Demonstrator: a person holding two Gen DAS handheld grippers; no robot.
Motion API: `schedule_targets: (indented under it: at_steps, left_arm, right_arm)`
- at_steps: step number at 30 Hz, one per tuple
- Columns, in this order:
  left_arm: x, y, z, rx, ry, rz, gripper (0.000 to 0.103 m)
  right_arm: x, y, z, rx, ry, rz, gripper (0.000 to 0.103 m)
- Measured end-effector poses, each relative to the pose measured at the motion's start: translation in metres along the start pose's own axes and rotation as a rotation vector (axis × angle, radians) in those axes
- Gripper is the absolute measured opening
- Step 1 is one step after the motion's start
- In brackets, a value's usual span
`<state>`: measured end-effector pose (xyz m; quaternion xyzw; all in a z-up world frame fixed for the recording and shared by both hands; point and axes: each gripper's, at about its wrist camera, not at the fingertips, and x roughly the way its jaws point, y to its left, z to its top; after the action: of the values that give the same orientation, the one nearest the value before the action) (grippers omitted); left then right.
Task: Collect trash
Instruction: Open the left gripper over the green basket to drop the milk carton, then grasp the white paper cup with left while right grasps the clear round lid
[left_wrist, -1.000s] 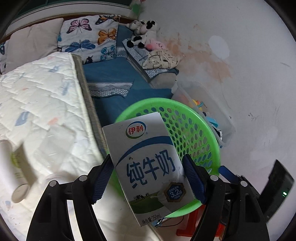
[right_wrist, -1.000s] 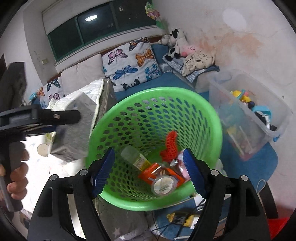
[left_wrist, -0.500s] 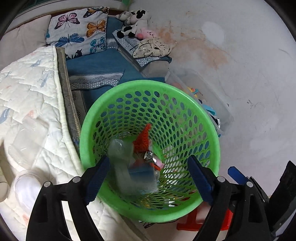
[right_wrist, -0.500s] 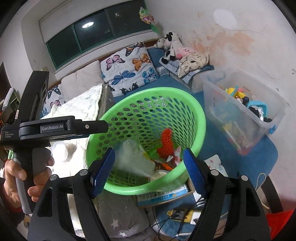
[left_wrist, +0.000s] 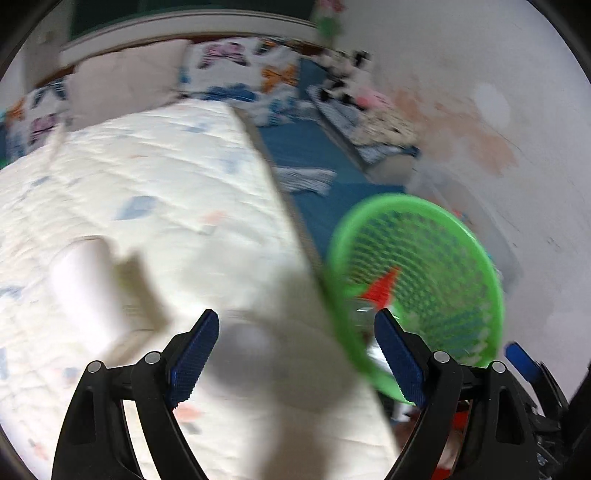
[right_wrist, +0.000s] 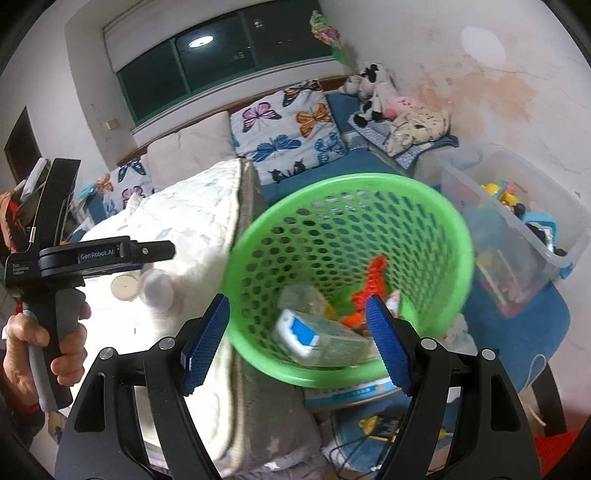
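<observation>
The green mesh basket (right_wrist: 424, 206) stands beside the bed, and a white-and-blue milk carton (right_wrist: 317, 341) lies inside it with a red scrap (right_wrist: 373, 280) and other litter. My right gripper (right_wrist: 297, 301) is open over the basket's near rim, with nothing between its pads. My left gripper (left_wrist: 295, 317) is open and empty over the white quilt (left_wrist: 147, 177), left of the basket (left_wrist: 461, 236). In that blurred view a white cup (left_wrist: 85, 288) lies on the quilt to the left and a clear cup (left_wrist: 251, 343) sits just ahead of the jaws. A hand (right_wrist: 66, 354) holds the left gripper (right_wrist: 166, 251) above these cups (right_wrist: 159, 288).
A clear plastic bin of toys (right_wrist: 517, 236) stands right of the basket, against the stained wall. Butterfly pillows (right_wrist: 288, 129) and plush toys (right_wrist: 373, 92) line the back. A flat box (right_wrist: 351, 393) lies under the basket, with cables on the blue mat below.
My left gripper opened and dropped the milk carton into the basket, then swung left over the quilt. The right gripper drifted slightly left of the basket.
</observation>
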<state>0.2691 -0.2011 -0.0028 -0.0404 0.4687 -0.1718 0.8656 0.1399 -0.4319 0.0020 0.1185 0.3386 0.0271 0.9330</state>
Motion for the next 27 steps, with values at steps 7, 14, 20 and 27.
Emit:
schedule_targets:
  at_steps: [7, 14, 20, 27]
  left_arm:
    - [-0.016, 0.071, 0.006, -0.179, -0.043, 0.109, 0.083]
    - [-0.009, 0.125, 0.012, -0.330, -0.026, 0.153, 0.087]
    - [0.012, 0.143, 0.011, -0.380, 0.024, 0.136, 0.087]
    - [0.028, 0.150, 0.006, -0.403, 0.058, 0.081, 0.085]
  right_arm:
    - [0.017, 0.037, 0.001, -0.049, 0.024, 0.049, 0.076]
    - [0.039, 0.070, 0.002, -0.098, 0.054, 0.091, 0.076]
    - [0.058, 0.092, 0.000, -0.138, 0.087, 0.116, 0.076]
    - [0.081, 0.118, -0.003, -0.176, 0.124, 0.149, 0.076]
